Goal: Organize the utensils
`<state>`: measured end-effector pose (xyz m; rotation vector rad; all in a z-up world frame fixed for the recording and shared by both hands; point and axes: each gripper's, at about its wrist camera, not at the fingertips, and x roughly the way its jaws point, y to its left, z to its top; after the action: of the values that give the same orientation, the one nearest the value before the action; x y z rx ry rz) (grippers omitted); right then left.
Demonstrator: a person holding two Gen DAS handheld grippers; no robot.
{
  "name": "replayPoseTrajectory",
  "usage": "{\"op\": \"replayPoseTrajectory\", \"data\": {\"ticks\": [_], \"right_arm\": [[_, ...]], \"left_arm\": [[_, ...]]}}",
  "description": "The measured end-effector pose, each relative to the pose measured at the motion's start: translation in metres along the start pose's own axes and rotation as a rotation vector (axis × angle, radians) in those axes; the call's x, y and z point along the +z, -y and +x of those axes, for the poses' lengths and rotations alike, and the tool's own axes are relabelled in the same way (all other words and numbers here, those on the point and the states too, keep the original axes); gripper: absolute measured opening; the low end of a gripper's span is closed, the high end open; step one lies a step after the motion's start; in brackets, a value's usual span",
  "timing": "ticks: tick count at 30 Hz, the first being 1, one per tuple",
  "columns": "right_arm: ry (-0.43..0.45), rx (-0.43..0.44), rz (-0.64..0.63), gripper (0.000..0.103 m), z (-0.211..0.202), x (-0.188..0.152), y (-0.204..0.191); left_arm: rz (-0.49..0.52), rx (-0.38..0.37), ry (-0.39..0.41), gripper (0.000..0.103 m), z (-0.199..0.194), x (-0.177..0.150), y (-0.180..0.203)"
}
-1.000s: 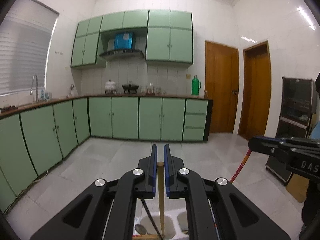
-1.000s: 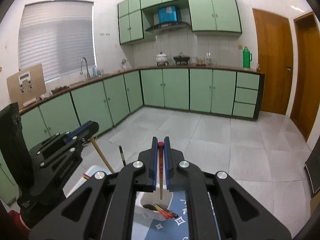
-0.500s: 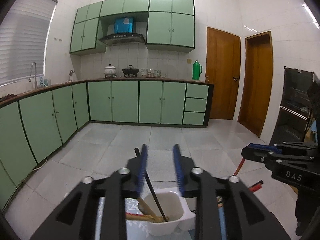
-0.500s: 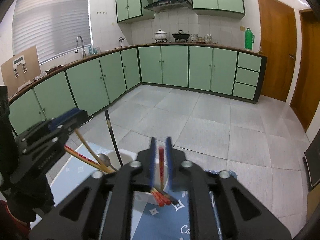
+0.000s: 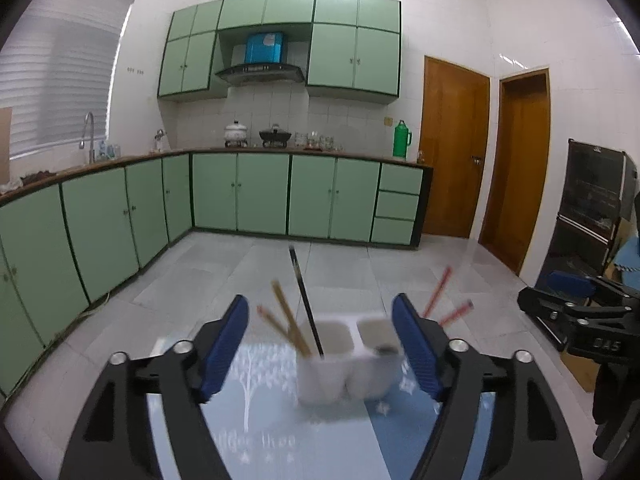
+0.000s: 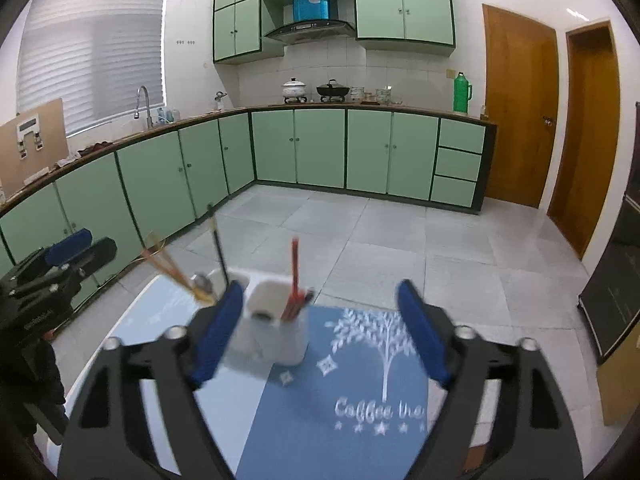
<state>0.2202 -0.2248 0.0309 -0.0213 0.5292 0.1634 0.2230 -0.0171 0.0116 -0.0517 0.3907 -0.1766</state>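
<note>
Green cabinets (image 5: 260,196) line two walls of a tiled kitchen, with two wooden doors (image 5: 454,152) on the right and a window blind (image 6: 92,52) over the sink tap (image 6: 142,104). A second ago each gripper was pinched shut on one upright chopstick held above the white utensil holder (image 5: 344,376). Both sets of jaws have just been opening, and nothing is between them.

The left gripper (image 5: 320,340) stands wide, its blue pads on either side of the holder without touching it. The wooden chopsticks (image 5: 288,320) lean in the holder's left compartment beside a thin black stick (image 5: 306,304). The red chopsticks (image 5: 440,298) poke up behind the right pad, on the holder's right side.

The right gripper (image 6: 320,328) is wide as well, seen low over the bench (image 6: 120,328). From its view the red chopsticks (image 6: 295,280) stand in the nearer compartment, and a spoon (image 6: 202,282) sits with the wooden chopsticks (image 6: 168,266) in the far one.

The holder rests on a blue mat (image 6: 340,400) printed with a white tree and lettering, which covers the pale bench. Pots (image 6: 294,90) and a green flask (image 6: 462,92) stand on the far counter. The near things are blurred.
</note>
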Motion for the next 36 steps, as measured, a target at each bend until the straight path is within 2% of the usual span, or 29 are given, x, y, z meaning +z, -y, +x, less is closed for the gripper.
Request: {"op": "replayPoseTrajectory", "data": {"ticks": [1, 5, 12, 16, 25, 36], "right_arm": [[0.001, -0.001, 0.004, 0.089, -0.007, -0.007, 0.000], [-0.013, 0.018, 0.012, 0.093, -0.034, -0.039, -0.004], [-0.041, 0.070, 0.070, 0.096, -0.072, -0.083, -0.014], [-0.062, 0.093, 0.090, 0.096, -0.087, -0.099, -0.025], [-0.069, 0.110, 0.009, 0.097, -0.112, -0.113, -0.046], [-0.026, 0.131, 0.000, 0.097, -0.139, -0.107, -0.053]], "left_arm": [[-0.004, -0.008, -0.014, 0.078, -0.007, -0.008, 0.001], [0.000, -0.001, -0.055, 0.084, -0.028, -0.030, 0.005], [0.021, 0.038, -0.089, 0.094, -0.073, -0.064, 0.011], [0.032, 0.046, -0.102, 0.095, -0.094, -0.077, 0.017], [0.024, 0.044, -0.100, 0.097, -0.128, -0.084, 0.018], [0.027, 0.050, -0.069, 0.097, -0.156, -0.084, 0.023]]}}
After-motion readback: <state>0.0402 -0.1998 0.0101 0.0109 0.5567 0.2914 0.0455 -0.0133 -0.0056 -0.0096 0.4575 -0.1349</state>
